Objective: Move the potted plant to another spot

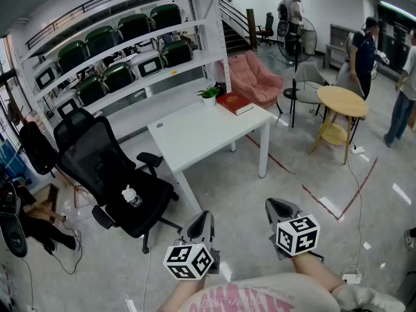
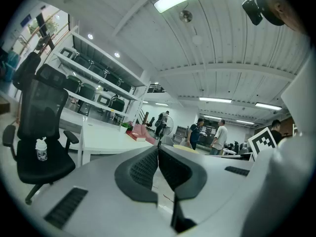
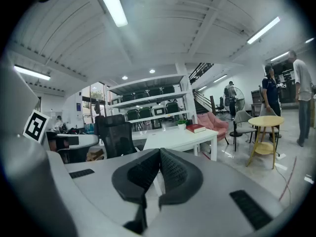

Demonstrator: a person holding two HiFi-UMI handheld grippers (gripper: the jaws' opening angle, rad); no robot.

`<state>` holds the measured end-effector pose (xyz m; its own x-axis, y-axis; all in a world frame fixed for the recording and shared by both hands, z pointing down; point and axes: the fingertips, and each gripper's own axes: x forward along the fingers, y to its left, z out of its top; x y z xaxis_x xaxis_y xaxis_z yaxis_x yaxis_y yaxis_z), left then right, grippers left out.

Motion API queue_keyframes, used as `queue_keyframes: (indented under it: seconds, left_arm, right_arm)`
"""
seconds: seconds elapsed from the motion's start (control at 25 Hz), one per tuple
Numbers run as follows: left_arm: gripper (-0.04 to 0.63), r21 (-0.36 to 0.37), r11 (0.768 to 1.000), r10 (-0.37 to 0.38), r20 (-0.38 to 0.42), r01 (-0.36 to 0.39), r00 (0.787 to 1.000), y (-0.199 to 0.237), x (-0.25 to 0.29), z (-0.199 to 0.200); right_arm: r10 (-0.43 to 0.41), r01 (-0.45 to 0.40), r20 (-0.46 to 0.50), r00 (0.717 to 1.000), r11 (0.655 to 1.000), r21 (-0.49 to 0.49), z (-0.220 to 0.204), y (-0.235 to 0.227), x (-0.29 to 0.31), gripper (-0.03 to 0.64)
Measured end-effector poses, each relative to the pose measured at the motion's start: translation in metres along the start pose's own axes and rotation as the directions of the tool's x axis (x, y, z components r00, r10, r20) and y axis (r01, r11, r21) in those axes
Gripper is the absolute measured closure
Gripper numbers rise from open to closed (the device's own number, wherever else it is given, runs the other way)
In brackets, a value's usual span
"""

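Both hands sit low in the head view, side by side and apart. Left gripper (image 1: pixel 205 217): jaws pressed together along their pads, nothing between them, pointing forward and close to level. Right gripper (image 1: pixel 273 207): jaws likewise closed and empty, nose tipped slightly down. It sits a little further forward than the left. Left marker cube (image 1: pixel 188 260) and right marker cube (image 1: pixel 298 234) face up toward the head. Right forearm (image 1: pixel 316 273) runs back from its cube.

Open office: white desk (image 1: pixel 208 132), mesh chair (image 1: pixel 104 168), storage shelving (image 1: pixel 130 51) (stairs (image 1: pixel 234 28) behind)
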<state>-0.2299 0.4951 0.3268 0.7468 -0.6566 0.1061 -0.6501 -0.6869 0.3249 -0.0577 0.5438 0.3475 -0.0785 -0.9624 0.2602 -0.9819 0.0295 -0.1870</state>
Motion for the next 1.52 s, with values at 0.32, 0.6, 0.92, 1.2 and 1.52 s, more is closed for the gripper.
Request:
queue_keyframes:
  seconds: [0.32, 0.6, 0.92, 1.2, 1.52]
  left_arm:
    - [0.571, 0.033, 0.999, 0.005, 0.002, -0.005, 1.0, 0.021, 0.0, -0.004]
    - [0.571, 0.039, 0.999, -0.021, 0.02, 0.02, 1.0, 0.045, 0.006, 0.016]
    - [0.571, -0.05, 0.999, -0.02, -0.009, 0.019, 1.0, 0.081, 0.005, -0.009]
    - [0.571, -0.058, 0.998, -0.006, -0.066, 0.002, 0.998, 0.105, 0.024, -0.036]
    - [0.571, -0.112, 0.993, 0.04, -0.074, -0.048, 0.996, 0.141, 0.075, -0.034]
  right_arm:
    - [-0.012, 0.012, -0.011, 1.0, 1.0, -0.006, -0.011, 0.006, 0.015, 0.603]
    - [-0.037, 0.037, 0.014, 0.999, 0.999, 0.026, -0.001, 0.015, 0.033, 0.601]
    - [-0.051, 0.057, -0.06, 0.997, 0.994, 0.089, -0.053, 0.024, 0.049, 0.601]
    - [-0.072, 0.084, -0.104, 0.992, 0.989, 0.118, -0.073, 0.004, 0.079, 0.601]
    - [-0.058, 0.073, -0.13, 0.99, 0.991, 0.109, -0.061, -0.029, 0.135, 0.601]
